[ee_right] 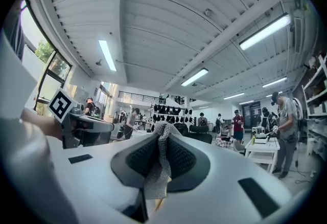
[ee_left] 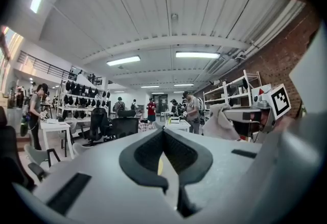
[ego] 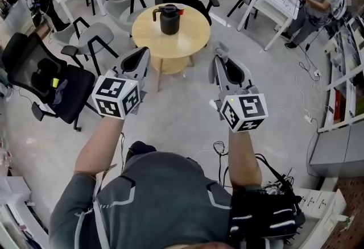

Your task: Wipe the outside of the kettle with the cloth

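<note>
Head view: the kettle (ego: pixel 169 19) stands on the table (ego: pixel 193 43), well ahead of the left gripper (ego: pixel 140 60) and right gripper (ego: pixel 222 59); unsteadied, it may slide under wiping.

Left gripper view: jaws closed, empty.

Right gripper view: jaws pinch the cloth (ee_right: pixel 156 166) by a thin fold that may slip out.

Bare forearms (ego: pixel 101 145) stretched forward, left gripper (ego: pixel 142 53) jaws pressed together, nothing between, right gripper (ego: pixel 223 55) alongside, apart from it, jaws clamped on a cloth (ee_right: pixel 158 164).
</note>
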Demonstrator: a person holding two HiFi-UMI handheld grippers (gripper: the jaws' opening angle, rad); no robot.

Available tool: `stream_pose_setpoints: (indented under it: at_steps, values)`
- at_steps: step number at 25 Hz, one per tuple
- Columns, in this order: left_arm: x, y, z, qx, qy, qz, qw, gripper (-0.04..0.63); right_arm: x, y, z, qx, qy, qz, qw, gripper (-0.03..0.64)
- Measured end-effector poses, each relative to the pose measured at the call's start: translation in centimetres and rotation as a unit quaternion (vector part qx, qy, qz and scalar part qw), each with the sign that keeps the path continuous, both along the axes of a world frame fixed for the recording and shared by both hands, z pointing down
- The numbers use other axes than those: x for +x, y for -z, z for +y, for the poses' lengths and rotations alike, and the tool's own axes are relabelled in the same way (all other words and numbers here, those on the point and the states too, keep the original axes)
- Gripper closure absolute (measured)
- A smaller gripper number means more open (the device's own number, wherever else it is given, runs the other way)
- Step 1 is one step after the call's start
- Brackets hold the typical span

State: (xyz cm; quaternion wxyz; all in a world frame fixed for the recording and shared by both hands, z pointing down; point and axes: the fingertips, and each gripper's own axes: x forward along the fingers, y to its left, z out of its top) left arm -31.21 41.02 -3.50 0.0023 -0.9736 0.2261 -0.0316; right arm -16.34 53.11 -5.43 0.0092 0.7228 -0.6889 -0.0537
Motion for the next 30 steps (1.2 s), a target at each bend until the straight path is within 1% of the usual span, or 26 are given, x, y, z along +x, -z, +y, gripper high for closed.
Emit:
stream_pose_setpoints:
  at_steps: [4, 7, 15, 18, 22, 25, 27, 30]
  values:
    - [0.6, 0.1, -2.1, 0.010, 0.002, -0.003, 0.9999, 0.589, 0.6, -0.4, -2.2, -0.004, 0.000, -0.005, 1.000, 0.561]
    - [1.3, -0.4, -4.6, 0.006, 0.000, 0.003, 1.0000, 0.589, 1.4, -0.3, -4.7, -0.006, -0.012, -0.004, 1.000, 0.561]
    - [1.5, -1.1, -14.3, 0.005, -0.007, 0.012, 0.9999, 0.588, 2.0, -0.1, -13.7, 0.001, -0.038, -0.010, 0.999, 0.561]
    - [1.8, -1.4, -17.9, -0.003, -0.011, 0.016, 0.9998, 0.588, 1.6, -0.5, -17.2, -0.011, -0.037, 0.001, 0.999, 0.561]
    - [2.1, -1.7, -21.8, -0.008, -0.021, 0.020, 0.9996, 0.588, 1.7, -0.6, -21.0, -0.018, -0.047, 0.001, 0.999, 0.561]
    - [2.2, -2.0, -24.7, -0.005, -0.015, 0.013, 0.9998, 0.588, 2.1, -0.7, -23.7, -0.024, -0.056, 0.006, 0.998, 0.561]
    - [2.2, -2.5, -26.4, -0.005, -0.014, 0.008, 0.9999, 0.588, 2.3, -1.1, -25.4, -0.029, -0.062, 0.004, 0.998, 0.561]
    - [2.1, -3.3, -28.8, -0.017, -0.023, 0.015, 0.9995, 0.588, 2.4, -1.9, -27.6, -0.036, -0.072, -0.002, 0.997, 0.561]
